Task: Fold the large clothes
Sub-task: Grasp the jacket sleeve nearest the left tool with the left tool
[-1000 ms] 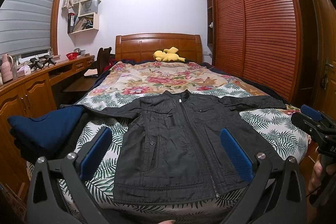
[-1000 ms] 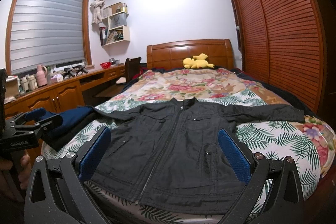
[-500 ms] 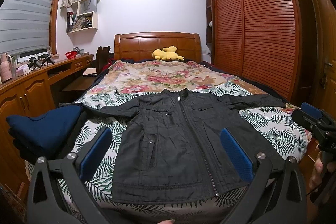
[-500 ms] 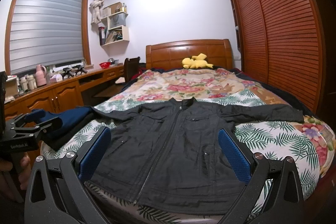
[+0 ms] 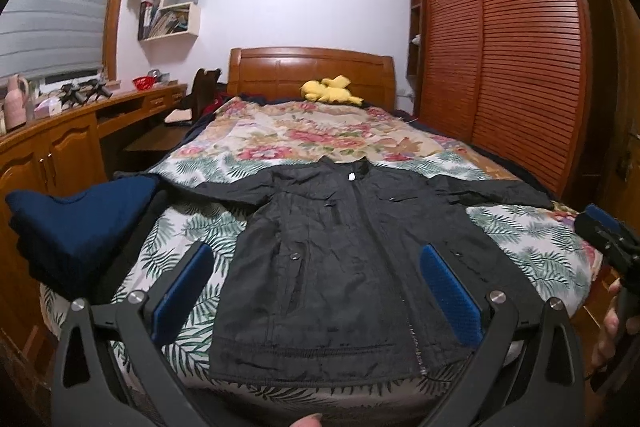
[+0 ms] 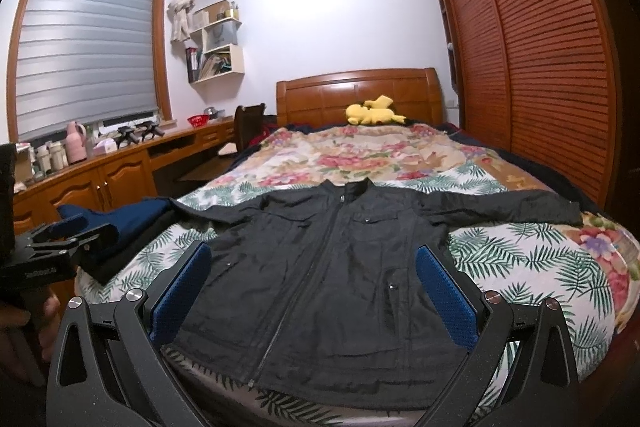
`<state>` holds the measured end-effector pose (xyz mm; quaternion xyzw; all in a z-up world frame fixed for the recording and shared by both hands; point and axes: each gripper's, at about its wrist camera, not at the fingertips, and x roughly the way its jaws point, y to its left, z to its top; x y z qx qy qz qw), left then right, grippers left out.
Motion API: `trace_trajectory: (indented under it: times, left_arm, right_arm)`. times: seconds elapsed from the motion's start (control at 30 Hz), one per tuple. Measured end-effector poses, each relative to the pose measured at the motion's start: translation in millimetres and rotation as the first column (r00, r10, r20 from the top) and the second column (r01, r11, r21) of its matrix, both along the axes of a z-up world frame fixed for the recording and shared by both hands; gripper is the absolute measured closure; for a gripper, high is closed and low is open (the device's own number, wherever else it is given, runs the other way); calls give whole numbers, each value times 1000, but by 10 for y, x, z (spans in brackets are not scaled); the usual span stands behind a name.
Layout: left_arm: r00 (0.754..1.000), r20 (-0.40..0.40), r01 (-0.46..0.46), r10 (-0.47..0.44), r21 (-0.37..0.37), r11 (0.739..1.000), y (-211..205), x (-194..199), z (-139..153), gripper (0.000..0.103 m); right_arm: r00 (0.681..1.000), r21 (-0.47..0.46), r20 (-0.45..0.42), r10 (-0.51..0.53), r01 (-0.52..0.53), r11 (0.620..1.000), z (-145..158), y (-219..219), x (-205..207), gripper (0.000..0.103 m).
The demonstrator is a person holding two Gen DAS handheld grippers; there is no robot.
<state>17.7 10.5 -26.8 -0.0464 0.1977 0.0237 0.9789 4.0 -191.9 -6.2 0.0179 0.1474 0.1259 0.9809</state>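
Observation:
A black zip jacket [image 5: 344, 259] lies flat and face up on the bed [image 5: 532, 251], hem toward me, both sleeves spread out sideways; it also shows in the right wrist view [image 6: 336, 275]. My left gripper [image 5: 316, 287] is open and empty, held above the hem at the foot of the bed. My right gripper [image 6: 312, 287] is open and empty, also above the hem. Each gripper shows at the edge of the other's view: the right one [image 5: 604, 231] and the left one [image 6: 68, 239].
A folded navy garment [image 5: 80, 223] sits at the bed's left corner. A yellow plush toy [image 5: 330, 91] lies by the headboard. A wooden desk with cabinets [image 5: 60, 147] runs along the left; a slatted wardrobe [image 5: 520, 67] stands on the right.
Both grippers have moved slightly, with the left view shifting a little; the jacket has not moved and both grippers stay open.

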Motion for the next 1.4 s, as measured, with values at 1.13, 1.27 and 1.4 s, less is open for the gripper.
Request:
trace_trajectory:
  times: [1.13, 1.27, 1.4]
  left_arm:
    - [963, -257, -98, 87, -30, 995, 970, 1115, -814, 0]
    - [962, -262, -92, 78, -42, 995, 1139, 1357, -820, 0]
    - [960, -273, -84, 61, -71, 994, 1345, 1624, -827, 0]
  right_arm:
    - [957, -101, -165, 240, -258, 961, -786, 834, 2296, 0]
    - [947, -121, -178, 266, -289, 950, -907, 983, 2588, 0]
    - [935, -135, -219, 278, -312, 941, -1153, 1055, 2776, 0]
